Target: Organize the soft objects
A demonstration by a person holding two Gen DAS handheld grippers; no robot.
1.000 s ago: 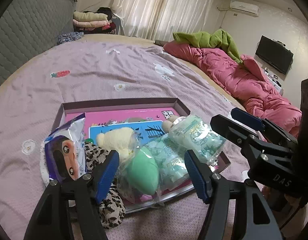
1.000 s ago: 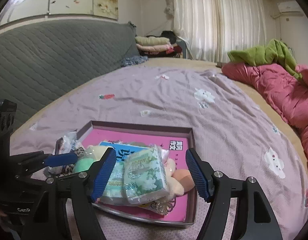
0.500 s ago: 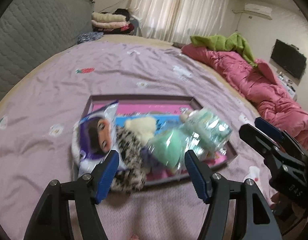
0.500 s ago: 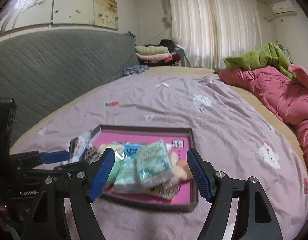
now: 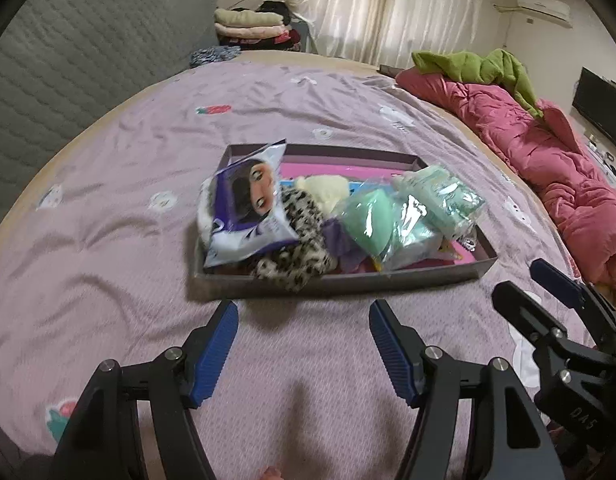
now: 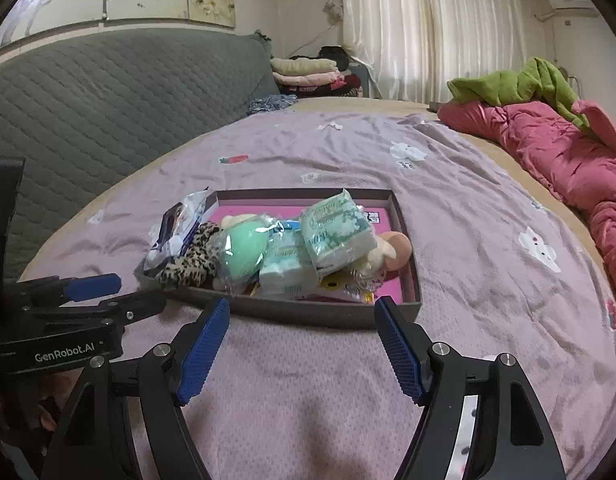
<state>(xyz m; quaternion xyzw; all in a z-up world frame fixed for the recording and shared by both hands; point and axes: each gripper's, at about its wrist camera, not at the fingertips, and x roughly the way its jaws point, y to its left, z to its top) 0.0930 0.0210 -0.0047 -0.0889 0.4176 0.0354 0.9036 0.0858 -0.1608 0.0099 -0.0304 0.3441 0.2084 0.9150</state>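
A shallow box with a pink bottom (image 5: 448,276) (image 6: 404,220) lies on the purple bed cover. It holds a white and purple face-print packet (image 5: 248,212) (image 6: 172,232), a leopard-print soft thing (image 5: 296,256) (image 6: 192,260), a green sponge in clear wrap (image 5: 368,220) (image 6: 240,252), pale green tissue packs (image 5: 440,196) (image 6: 336,228), a cream plush (image 5: 324,192) and a peach sponge (image 6: 400,252). My left gripper (image 5: 304,344) is open and empty, in front of the box. My right gripper (image 6: 302,344) is open and empty too, near the box's front wall.
A pink duvet (image 5: 548,160) (image 6: 568,148) with a green cloth (image 5: 476,68) lies along the right of the bed. A grey quilted headboard (image 6: 108,96) stands left. Folded clothes (image 5: 248,28) sit at the back. A TV (image 5: 604,108) hangs far right.
Both grippers have pulled back from the box and now hover over bare bed cover in front of it. The soft items stay in the box.
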